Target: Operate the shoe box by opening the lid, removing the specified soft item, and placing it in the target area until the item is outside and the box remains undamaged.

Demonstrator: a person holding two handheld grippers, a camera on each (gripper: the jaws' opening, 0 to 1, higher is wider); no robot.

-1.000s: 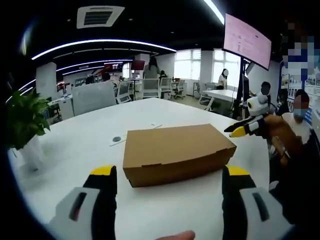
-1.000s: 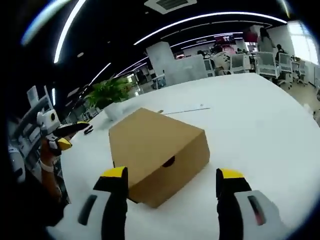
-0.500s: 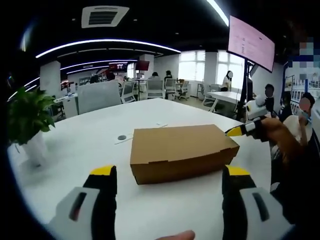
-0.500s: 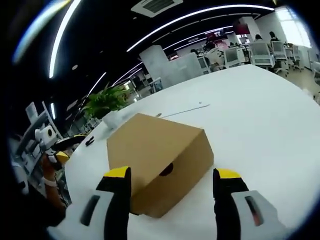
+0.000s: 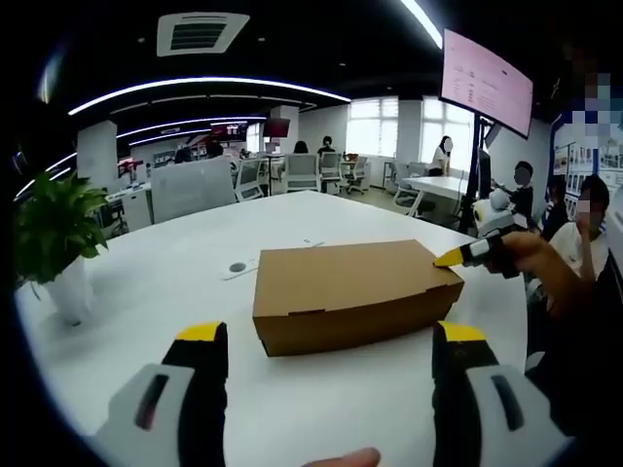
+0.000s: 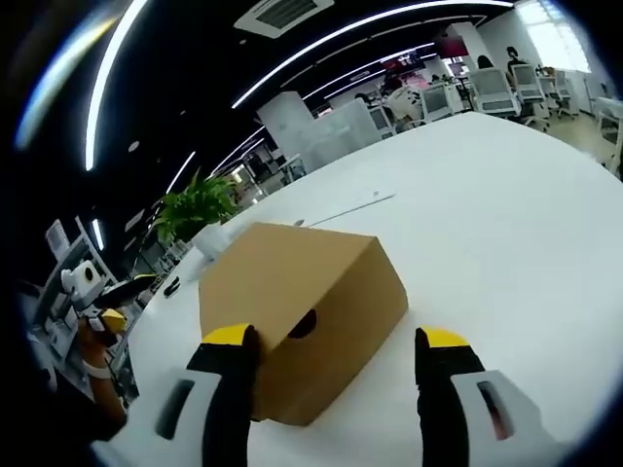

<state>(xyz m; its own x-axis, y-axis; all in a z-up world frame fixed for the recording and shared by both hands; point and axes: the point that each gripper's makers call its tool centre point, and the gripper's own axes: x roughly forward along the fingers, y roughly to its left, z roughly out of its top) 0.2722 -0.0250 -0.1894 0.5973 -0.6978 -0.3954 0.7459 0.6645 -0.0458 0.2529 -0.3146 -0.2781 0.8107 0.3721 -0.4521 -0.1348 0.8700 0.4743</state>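
Standing closed on the white table (image 5: 146, 282), the cardboard shoe box (image 5: 346, 292) is the landmark here, and its lid is not yet lifted, so I judge the task is at its first step: approach and opening. The soft item must be inside the box; it cannot be seen.

In the left gripper view, going from left to right around the box: a potted plant (image 5: 54, 229) stands well apart to the left of the box, a small dark round thing (image 5: 238, 267) lies just behind its left rear corner, and the right gripper (image 5: 458, 257) arrives at the right end of the box, its yellow tip close to the upper corner there. A hand (image 5: 531, 263) holds it, reaching in from the right. The left gripper (image 5: 329, 342) hovers in front of the long side of the box, jaws spread wide, touching nothing.

In the right gripper view, the left gripper (image 6: 122, 292) is seen far to the left of the box. The right gripper (image 6: 337, 342) points at the short end of the box, where a finger notch (image 6: 303, 324) is cut. Its jaws are spread; the left jaw is just beside the box wall, and whether it touches I cannot tell.

The next move, I think, calls for catching the lid edge gently and raising it without tearing the cardboard.
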